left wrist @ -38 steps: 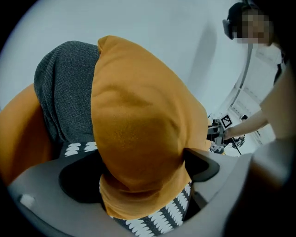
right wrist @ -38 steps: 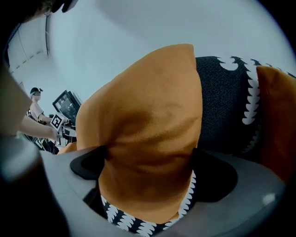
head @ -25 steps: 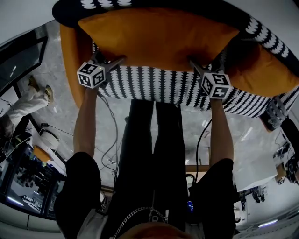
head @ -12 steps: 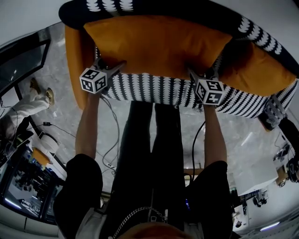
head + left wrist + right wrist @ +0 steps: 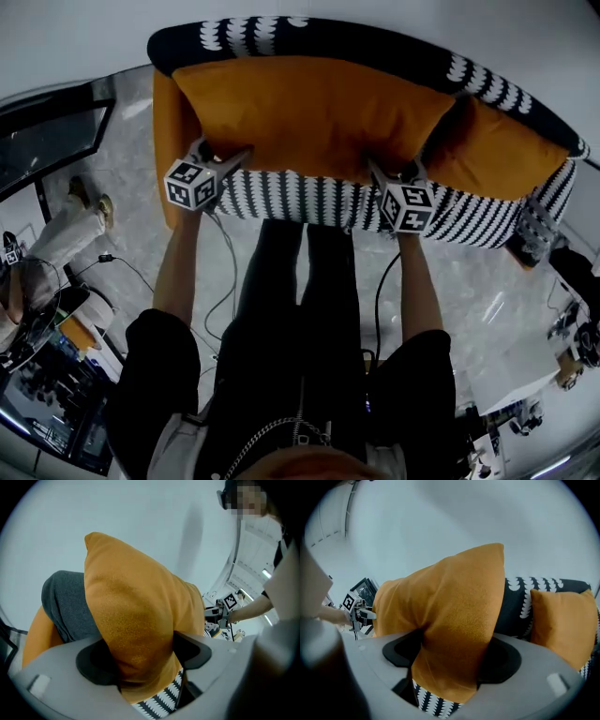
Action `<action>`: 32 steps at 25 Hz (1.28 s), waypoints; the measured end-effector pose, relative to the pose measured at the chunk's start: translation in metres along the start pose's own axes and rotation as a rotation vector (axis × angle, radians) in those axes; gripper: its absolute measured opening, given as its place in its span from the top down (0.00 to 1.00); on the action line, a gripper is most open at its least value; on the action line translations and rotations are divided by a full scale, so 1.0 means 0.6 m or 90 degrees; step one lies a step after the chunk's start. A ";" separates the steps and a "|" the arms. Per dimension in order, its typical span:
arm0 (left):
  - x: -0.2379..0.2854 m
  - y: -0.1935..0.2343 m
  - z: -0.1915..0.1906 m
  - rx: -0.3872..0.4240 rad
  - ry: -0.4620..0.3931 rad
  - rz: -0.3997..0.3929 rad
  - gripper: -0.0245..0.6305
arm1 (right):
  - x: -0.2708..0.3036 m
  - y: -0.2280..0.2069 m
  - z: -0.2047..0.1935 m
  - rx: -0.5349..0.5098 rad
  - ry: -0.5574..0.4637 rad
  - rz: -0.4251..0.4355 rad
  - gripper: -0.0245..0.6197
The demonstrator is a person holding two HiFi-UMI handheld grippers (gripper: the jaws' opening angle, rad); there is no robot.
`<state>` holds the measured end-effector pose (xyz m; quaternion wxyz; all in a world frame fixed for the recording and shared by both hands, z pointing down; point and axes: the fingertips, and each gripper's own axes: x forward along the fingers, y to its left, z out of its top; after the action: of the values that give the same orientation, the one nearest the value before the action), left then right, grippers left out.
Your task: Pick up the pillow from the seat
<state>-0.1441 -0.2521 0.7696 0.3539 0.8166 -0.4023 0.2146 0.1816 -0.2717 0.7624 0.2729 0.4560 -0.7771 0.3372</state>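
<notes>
A large orange pillow (image 5: 309,117) leans against the back of a black-and-white patterned sofa (image 5: 309,199). My left gripper (image 5: 230,155) is at its lower left corner and my right gripper (image 5: 380,173) at its lower right corner. In the left gripper view the pillow (image 5: 136,616) fills the gap between the jaws of the left gripper (image 5: 143,660), bunched and pinched, and the jaws are still closing. In the right gripper view the right gripper (image 5: 450,660) pinches a fold of the pillow (image 5: 459,611) in the same way.
A second orange pillow (image 5: 497,155) rests at the sofa's right end. An orange cushion (image 5: 169,141) stands at the left arm, with a grey cushion (image 5: 63,606) behind it. Cables and equipment lie on the marble floor (image 5: 122,187) to both sides. Another person's legs (image 5: 61,225) are at far left.
Both grippers have stayed at the pillow's lower corners. The sofa and pillow now sit lower and smaller in the head view, so the head has drawn back.
</notes>
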 end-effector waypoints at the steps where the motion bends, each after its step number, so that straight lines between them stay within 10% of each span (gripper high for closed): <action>1: -0.008 -0.004 0.015 0.004 -0.007 0.001 0.41 | -0.009 0.004 0.014 -0.004 -0.006 -0.002 0.36; 32: -0.261 -0.273 0.405 0.136 -0.220 0.004 0.43 | -0.423 0.071 0.380 -0.139 -0.236 -0.073 0.39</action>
<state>-0.0868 -0.2859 0.4439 0.1903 0.8729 -0.4347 0.1135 0.2276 -0.2996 0.4226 0.1921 0.5215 -0.8185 0.1455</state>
